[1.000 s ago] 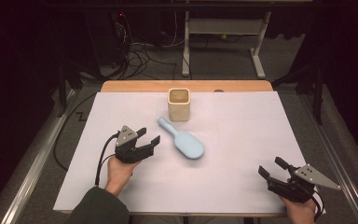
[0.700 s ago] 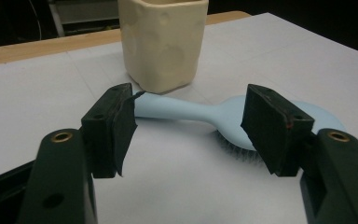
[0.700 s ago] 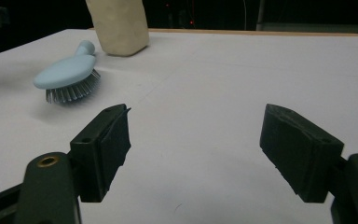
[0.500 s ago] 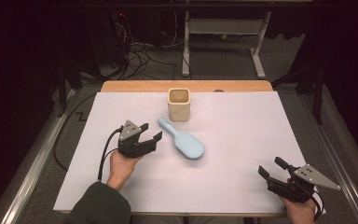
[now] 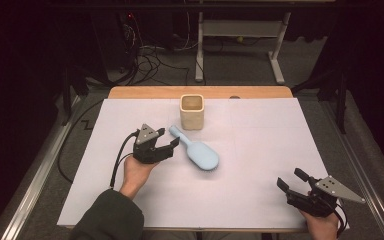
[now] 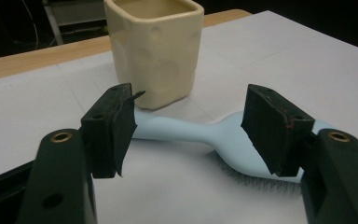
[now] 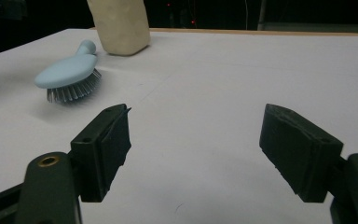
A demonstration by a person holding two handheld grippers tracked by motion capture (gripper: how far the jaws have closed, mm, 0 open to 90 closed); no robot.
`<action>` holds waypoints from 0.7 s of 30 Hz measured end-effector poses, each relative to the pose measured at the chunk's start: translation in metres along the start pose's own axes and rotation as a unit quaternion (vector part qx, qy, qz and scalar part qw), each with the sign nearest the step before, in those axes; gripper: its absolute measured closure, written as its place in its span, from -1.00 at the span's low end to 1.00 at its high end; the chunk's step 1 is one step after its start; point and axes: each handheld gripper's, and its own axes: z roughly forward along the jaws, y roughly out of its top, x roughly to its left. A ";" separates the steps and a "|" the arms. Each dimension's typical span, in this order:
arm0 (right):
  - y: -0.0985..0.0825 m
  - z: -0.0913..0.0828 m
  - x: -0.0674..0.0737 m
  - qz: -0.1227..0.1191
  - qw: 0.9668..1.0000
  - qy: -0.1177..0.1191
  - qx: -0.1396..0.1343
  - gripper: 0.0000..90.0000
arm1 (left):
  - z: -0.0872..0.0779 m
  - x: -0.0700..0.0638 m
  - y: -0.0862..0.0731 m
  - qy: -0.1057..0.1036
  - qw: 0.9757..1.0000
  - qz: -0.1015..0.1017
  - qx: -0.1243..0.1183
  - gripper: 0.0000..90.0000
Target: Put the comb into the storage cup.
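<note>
Jaws apart beside hairbrush [image 5: 200, 153], handle toward cup [image 5: 192, 111]

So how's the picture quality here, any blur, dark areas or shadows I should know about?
High view: the white table sheet is evenly lit, the room behind nearly black. Left gripper view: the cream cup and blue hairbrush look fairly sharp, the near jaws soft. Right gripper view: the brush casts a faint shadow on the sheet, and the background is dark.

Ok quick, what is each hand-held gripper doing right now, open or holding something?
Left hand-held gripper: open, jaws on either side of the blue hairbrush handle, not gripping it.
Right hand-held gripper: open, holding nothing.
</note>
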 end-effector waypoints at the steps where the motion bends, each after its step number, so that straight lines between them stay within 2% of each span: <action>1: 0.000 0.000 0.000 0.000 1.000 0.000 -0.001 -0.44 | 0.001 -0.001 0.001 0.001 1.000 0.001 -0.001 -0.22; 6: 0.000 0.003 0.002 -0.007 1.000 0.003 0.006 -0.44 | 0.007 -0.002 0.005 0.001 1.000 0.003 0.003 -0.22; 11: 0.000 0.003 0.001 -0.001 1.000 0.003 0.004 -0.44 | 0.013 -0.004 0.009 0.003 1.000 0.004 0.006 -0.23; 15: 0.000 0.003 0.002 -0.003 1.000 0.004 0.004 -0.43 | 0.017 -0.006 0.013 0.010 1.000 0.022 0.020 -0.24; 19: 0.000 0.003 0.001 0.000 1.000 0.003 0.004 -0.43 | 0.021 -0.006 0.018 0.009 1.000 0.020 0.021 -0.24; 21: 0.000 0.003 0.001 -0.001 1.000 0.003 0.004 -0.43 | 0.023 -0.006 0.021 0.010 0.999 0.022 0.029 -0.24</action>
